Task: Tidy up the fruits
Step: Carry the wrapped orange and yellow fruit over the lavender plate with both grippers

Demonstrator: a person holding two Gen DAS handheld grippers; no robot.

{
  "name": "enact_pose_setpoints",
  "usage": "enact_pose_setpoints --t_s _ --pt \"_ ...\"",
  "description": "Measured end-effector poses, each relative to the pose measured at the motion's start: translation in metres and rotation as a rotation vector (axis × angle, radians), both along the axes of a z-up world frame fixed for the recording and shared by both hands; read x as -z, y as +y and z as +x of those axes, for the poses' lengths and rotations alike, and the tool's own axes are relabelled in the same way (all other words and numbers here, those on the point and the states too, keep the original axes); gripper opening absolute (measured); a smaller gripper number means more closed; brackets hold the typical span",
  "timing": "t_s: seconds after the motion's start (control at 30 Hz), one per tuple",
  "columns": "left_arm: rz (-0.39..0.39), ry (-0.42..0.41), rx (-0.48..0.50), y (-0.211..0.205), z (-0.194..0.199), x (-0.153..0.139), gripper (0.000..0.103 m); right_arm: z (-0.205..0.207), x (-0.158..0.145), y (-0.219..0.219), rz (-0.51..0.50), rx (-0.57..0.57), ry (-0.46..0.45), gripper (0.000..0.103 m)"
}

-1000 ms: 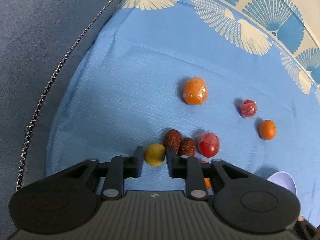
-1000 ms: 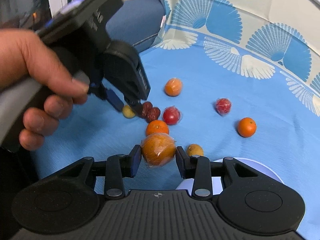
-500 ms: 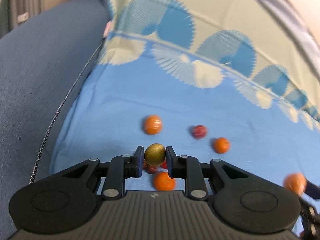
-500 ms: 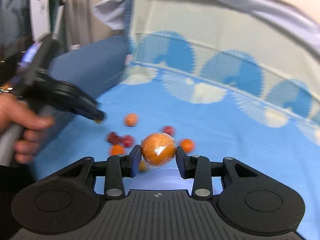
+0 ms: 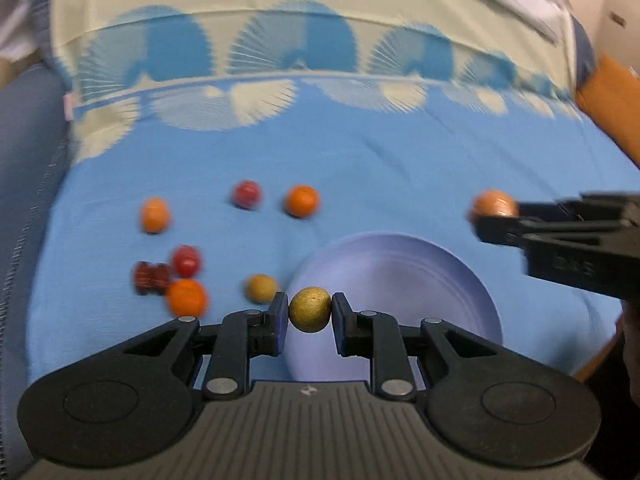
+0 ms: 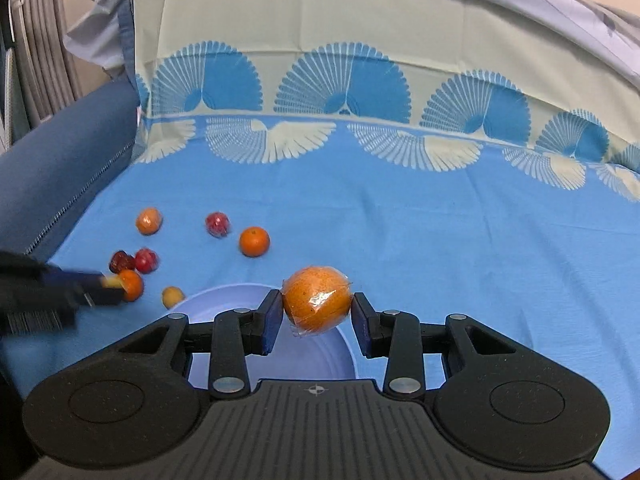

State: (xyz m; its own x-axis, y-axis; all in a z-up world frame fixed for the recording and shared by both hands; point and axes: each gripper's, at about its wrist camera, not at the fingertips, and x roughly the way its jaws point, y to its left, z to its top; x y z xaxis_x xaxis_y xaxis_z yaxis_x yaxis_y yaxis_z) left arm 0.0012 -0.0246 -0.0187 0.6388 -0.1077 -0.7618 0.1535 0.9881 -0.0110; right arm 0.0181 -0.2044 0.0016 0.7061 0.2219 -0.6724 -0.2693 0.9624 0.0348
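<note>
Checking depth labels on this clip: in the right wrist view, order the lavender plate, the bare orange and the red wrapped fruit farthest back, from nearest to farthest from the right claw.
1. Lavender plate: right below the right claw, which grips a wrapped orange.
2. Bare orange: farther back, left of centre on the cloth.
3. Red wrapped fruit: slightly beyond it, farther left.

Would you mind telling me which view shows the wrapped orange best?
The right wrist view: the wrapped orange sits sharp and central between the right gripper's pads, above the bowl, its plastic film visible. The left wrist view shows it only as a blurred orange ball at the right gripper's tip, near the right edge.
</note>
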Motion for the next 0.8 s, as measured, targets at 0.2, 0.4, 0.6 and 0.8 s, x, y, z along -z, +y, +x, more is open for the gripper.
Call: enact_pose_setpoints --t_s 0.2,0.4,0.6,0.8 --pt "0.02 0.021 0.007 -0.008 0.012 0.018 0.025 0.004 0.014 0.007 -0.056 -0.009 0.057 0.039" --pt "0.03 0.032 0.033 -0.009 0.017 0.02 0.025 0.002 0.017 0.004 -0.074 -0.039 0.067 0.04" --pt "0.041 0.03 0.045 -0.012 0.017 0.02 0.025 0.005 0.018 0.0 -0.066 -0.032 0.073 0.04" --pt "0.04 0.038 0.046 -0.012 0.017 0.02 0.026 0.005 0.018 0.003 -0.065 -0.035 0.072 0.04"
